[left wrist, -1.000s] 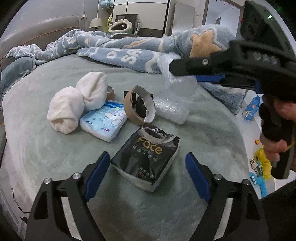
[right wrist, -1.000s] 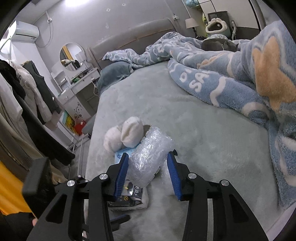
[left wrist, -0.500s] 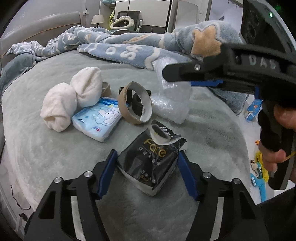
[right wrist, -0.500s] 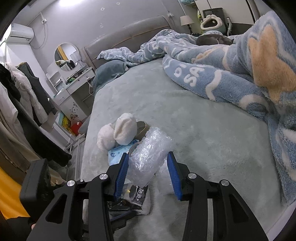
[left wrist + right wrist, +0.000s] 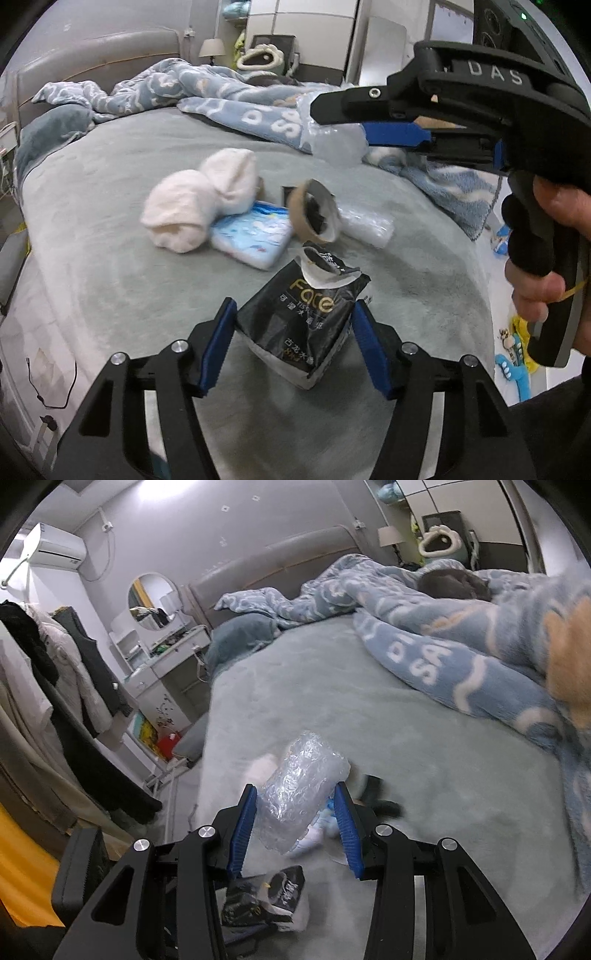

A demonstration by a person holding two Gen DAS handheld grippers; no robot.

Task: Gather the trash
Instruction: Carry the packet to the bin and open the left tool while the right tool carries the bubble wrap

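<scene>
My left gripper (image 5: 293, 341) is closed around a black tissue pack marked "Face" (image 5: 301, 321) that rests on the grey-green bed (image 5: 110, 280). My right gripper (image 5: 295, 823) is shut on a roll of clear bubble wrap (image 5: 299, 797) and holds it in the air above the bed; it also shows in the left wrist view (image 5: 338, 146). A cardboard tape roll (image 5: 312, 212), a blue-white tissue pack (image 5: 253, 232) and another piece of clear plastic (image 5: 365, 225) lie behind the black pack.
Two rolled white towels (image 5: 199, 203) lie at the left of the pile. A blue patterned blanket (image 5: 236, 103) is heaped along the far side. The bed edge drops to the floor at right, where toys (image 5: 515, 363) lie.
My left gripper moved forward and its fingers closed in on the black pack. My right gripper lifted the bubble wrap higher off the bed.
</scene>
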